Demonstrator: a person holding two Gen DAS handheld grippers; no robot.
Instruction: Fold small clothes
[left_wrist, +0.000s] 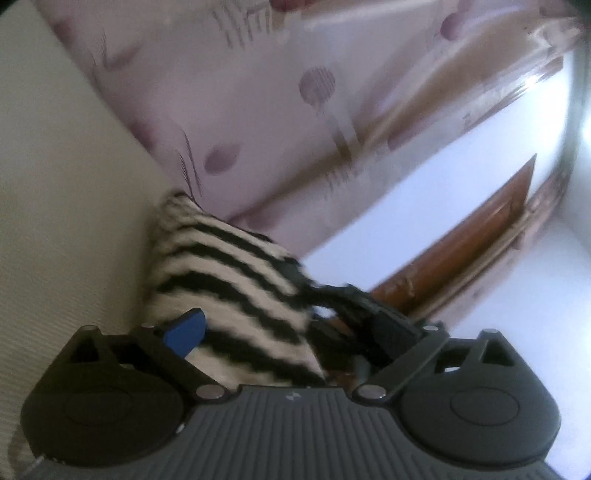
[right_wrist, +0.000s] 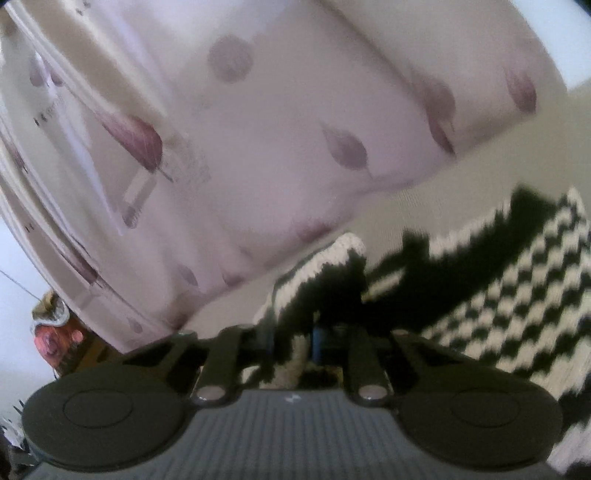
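1. Left wrist view: the left gripper (left_wrist: 291, 325) has its jaws spread wide, one blue pad (left_wrist: 186, 328) plain to see on the near side, and the black-and-white striped knit (left_wrist: 236, 280) is draped between the fingers and over the far one. No pinch here; the pads stand clear of each other with cloth lying loose in the gap. The garment rises from the cream bedsheet (left_wrist: 66, 184), and behind it hangs a pale curtain (left_wrist: 280, 110) printed with purple leaves.

2. Right wrist view: the right gripper (right_wrist: 314, 339) has its fingers drawn close together on a fold of the same striped knit (right_wrist: 317, 288), a bunched edge poking up between them. That's a grip! More of the garment spreads off to the right over the bedsheet (right_wrist: 424, 184), stripes blurred.

3. Step in hand, as I read it: the right tool has taken an edge for a fold while the left has let go or not yet grabbed.

4. Next move calls for the left jaws to close on their own edge, so both corners travel together; with one side loose, the knit could sag and the fold come out crooked.
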